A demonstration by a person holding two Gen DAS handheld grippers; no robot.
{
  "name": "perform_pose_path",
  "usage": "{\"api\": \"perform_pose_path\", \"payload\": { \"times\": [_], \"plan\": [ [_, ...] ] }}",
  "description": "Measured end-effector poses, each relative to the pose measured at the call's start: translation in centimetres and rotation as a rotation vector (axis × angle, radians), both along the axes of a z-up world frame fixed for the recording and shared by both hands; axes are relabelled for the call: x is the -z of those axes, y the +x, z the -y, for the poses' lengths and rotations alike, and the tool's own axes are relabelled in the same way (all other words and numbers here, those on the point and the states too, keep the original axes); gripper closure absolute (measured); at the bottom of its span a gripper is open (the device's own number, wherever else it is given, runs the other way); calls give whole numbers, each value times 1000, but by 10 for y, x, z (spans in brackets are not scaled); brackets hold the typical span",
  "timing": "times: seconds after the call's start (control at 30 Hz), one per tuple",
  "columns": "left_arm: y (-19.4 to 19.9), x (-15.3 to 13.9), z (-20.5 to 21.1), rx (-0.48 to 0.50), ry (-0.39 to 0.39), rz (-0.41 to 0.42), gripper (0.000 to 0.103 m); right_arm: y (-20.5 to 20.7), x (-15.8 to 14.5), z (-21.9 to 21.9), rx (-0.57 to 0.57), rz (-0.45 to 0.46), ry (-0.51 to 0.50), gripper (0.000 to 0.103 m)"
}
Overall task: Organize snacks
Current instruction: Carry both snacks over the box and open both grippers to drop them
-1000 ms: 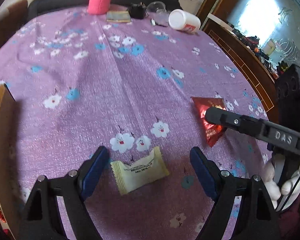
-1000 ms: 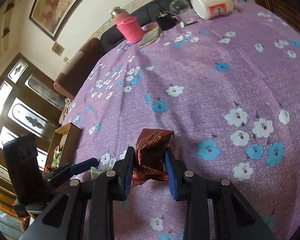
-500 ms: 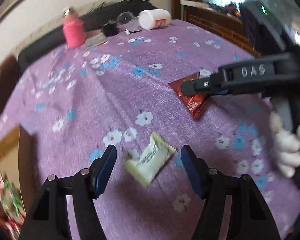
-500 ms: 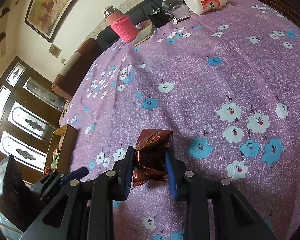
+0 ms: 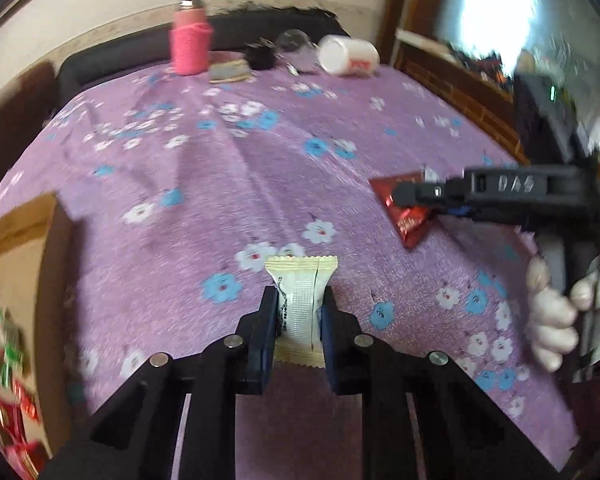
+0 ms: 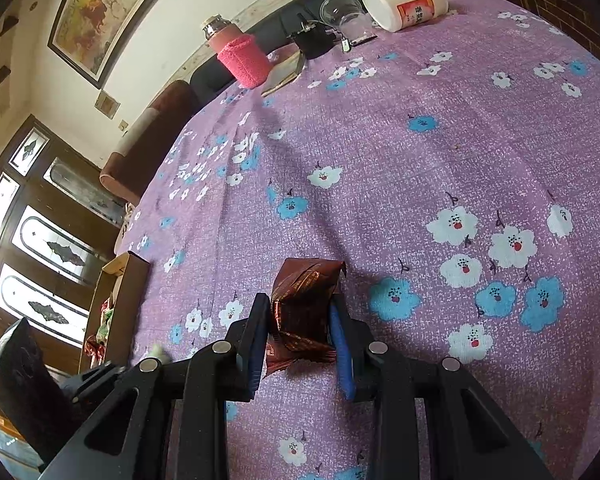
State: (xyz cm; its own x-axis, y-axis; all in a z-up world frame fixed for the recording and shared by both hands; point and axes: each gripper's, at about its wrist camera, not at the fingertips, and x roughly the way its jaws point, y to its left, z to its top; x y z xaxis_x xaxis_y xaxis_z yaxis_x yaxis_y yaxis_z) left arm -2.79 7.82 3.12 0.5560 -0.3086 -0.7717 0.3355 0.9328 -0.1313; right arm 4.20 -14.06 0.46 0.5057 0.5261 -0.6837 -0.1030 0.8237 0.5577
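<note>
My left gripper [image 5: 299, 304] is shut on a cream snack packet [image 5: 301, 300] just above the purple flowered cloth. My right gripper [image 6: 300, 316] is shut on a dark red foil snack packet [image 6: 304, 304], which also shows in the left wrist view [image 5: 408, 216] at the right, held clear of the cloth. A cardboard box [image 5: 16, 264] with several wrapped snacks stands at the table's left edge; it also shows in the right wrist view [image 6: 116, 300].
At the far edge stand a pink-sleeved flask [image 5: 190, 40], a small book [image 5: 230, 72], a black object [image 5: 260, 56], a clear cup [image 6: 342, 12] and a white jar on its side [image 5: 350, 56]. A wooden cabinet [image 5: 460, 80] runs along the right.
My left gripper has closed on the cream packet, which lay between the open jaws before. The right gripper still holds the red packet, a little higher.
</note>
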Motion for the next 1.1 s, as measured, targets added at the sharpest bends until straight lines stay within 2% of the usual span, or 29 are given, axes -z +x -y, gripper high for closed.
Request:
{"api": "perform_pose_path", "payload": {
  "times": [0.13,0.27,0.37,0.5,0.7,0.9,1.1],
  "plan": [
    [-22,-22,-34,-94,-96,30,84,-3,-2,-3,-3,17,-1,71],
    [-52,-42,-81,-201,-141,69,84,-7,-5,-14,-29,36,-7,71],
    [-67,-48,-123,-302,-168,62,83,-12,-11,-34,-64,47,-32,71],
    [-81,-48,-168,-418,-167,57,83,-24,-29,-70,-136,80,-25,71],
    [-94,-37,-217,-564,-111,40,83,-37,-53,-149,-292,93,-4,71],
    [-105,-21,-237,-606,-101,8,83,-49,-66,-228,-424,120,-38,70],
    [-108,-9,-244,-619,-108,-24,83,-45,-63,-286,-483,151,-144,70]
  ]
}}
